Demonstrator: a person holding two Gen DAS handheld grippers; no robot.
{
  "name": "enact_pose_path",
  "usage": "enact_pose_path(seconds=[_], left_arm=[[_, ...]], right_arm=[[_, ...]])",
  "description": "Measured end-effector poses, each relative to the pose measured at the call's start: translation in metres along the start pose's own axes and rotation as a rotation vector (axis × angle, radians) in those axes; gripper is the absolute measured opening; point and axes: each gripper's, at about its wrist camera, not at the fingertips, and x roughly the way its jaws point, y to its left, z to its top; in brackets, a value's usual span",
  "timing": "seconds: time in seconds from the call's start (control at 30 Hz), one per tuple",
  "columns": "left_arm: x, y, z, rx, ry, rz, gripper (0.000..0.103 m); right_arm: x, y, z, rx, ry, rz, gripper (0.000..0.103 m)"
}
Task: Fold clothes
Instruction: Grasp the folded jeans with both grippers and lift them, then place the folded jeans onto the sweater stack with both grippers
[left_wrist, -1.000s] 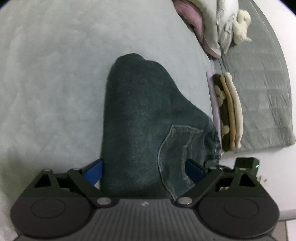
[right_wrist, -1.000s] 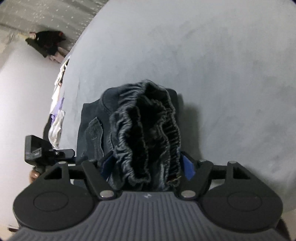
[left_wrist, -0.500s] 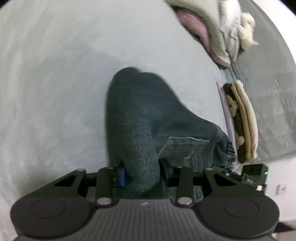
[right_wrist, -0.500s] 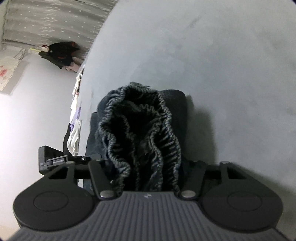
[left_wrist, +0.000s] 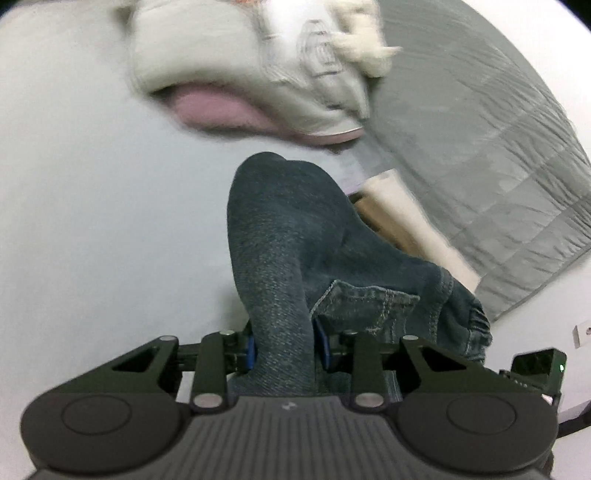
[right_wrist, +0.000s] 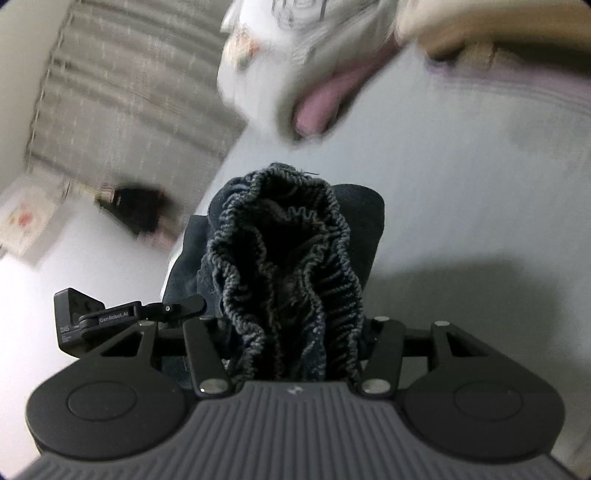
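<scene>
A folded pair of dark blue jeans (left_wrist: 288, 236) is held up off the pale grey bed sheet (left_wrist: 92, 221). My left gripper (left_wrist: 283, 349) is shut on a folded edge of the jeans beside a back pocket (left_wrist: 364, 301). My right gripper (right_wrist: 291, 354) is shut on the gathered elastic waistband (right_wrist: 280, 258) of the jeans; its fingertips are hidden by the fabric. The right gripper's black body shows at the lower right of the left wrist view (left_wrist: 535, 365), and the left gripper's at the left of the right wrist view (right_wrist: 85, 317).
A heap of unfolded clothes, white and pink (left_wrist: 258, 81), lies on the sheet beyond the jeans. A stack of folded beige clothes (left_wrist: 402, 225) lies to the right. A grey quilt (left_wrist: 498, 147) covers the far right. A curtain (right_wrist: 129, 92) and dark object (right_wrist: 136, 210) are blurred.
The left gripper closed on the jeans' fold. Both grippers lifted and swung the jeans toward the clothes heap, which now looks much nearer. The views are motion-blurred.
</scene>
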Motion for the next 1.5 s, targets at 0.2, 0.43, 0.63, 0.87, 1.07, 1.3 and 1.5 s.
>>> enact_pose_path(seconds=[0.2,0.43,0.63,0.87,1.07,1.3,1.5], left_arm=[[0.094,-0.111,0.084,0.117,0.009,-0.058,0.03],[0.198,-0.237,0.151,0.262,0.019,-0.112,0.03],[0.281,-0.281,0.157,0.312,0.053,-0.112,0.03],[0.349,-0.255,0.13,0.344,0.012,-0.027,0.049],[0.318,-0.252,0.122,0.414,-0.09,0.03,0.054],[0.249,-0.279,0.094,0.575,-0.254,0.068,0.055],[0.263,-0.283,0.082,0.568,-0.154,0.066,0.054]], right_arm=[[-0.058,-0.024,0.081,0.035,-0.168,-0.099,0.056],[-0.107,-0.072,0.165,0.104,-0.352,-0.205,0.057],[-0.127,-0.137,0.202,0.222,-0.428,-0.263,0.058],[-0.096,-0.206,0.2,0.321,-0.416,-0.312,0.063],[-0.087,-0.191,0.193,0.15,-0.458,-0.418,0.076],[-0.109,-0.112,0.179,-0.208,-0.563,-0.656,0.076],[-0.089,-0.076,0.154,-0.422,-0.612,-0.719,0.076]])
